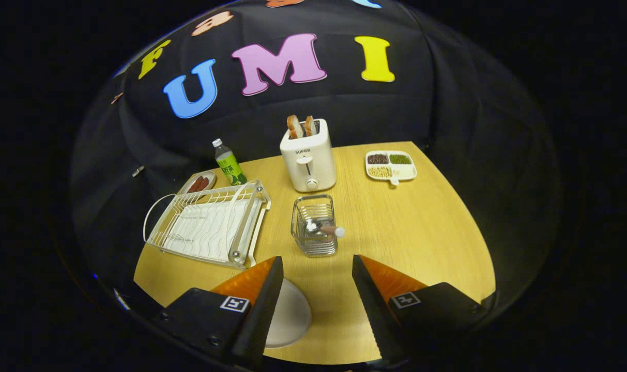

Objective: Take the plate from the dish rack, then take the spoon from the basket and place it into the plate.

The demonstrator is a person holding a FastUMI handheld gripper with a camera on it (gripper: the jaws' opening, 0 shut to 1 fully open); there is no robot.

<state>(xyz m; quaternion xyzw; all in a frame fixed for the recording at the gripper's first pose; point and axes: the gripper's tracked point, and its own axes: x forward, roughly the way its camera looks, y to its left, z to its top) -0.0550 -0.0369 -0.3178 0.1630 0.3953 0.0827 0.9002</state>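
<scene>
gripper (317,268) open, empty; plate (291,316) beneath left finger; spoon (324,228) in basket (313,225) ahead.

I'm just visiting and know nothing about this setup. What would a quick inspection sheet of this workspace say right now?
Surface: light wooden table, mostly bare near the fingers.
Job's things: white plate lies flat on the table, partly behind one finger; the dish rack holds no plate; the spoon sits in the wire basket just ahead of the fingers.
Clutter: toaster with two bread slices, green bottle, divided tray of beans, small dish of sausages.
Grippers: gripper open, fingers spread, holding nothing.
Cables: nothing seen.
Surroundings: black cloth booth wall behind the table.
</scene>
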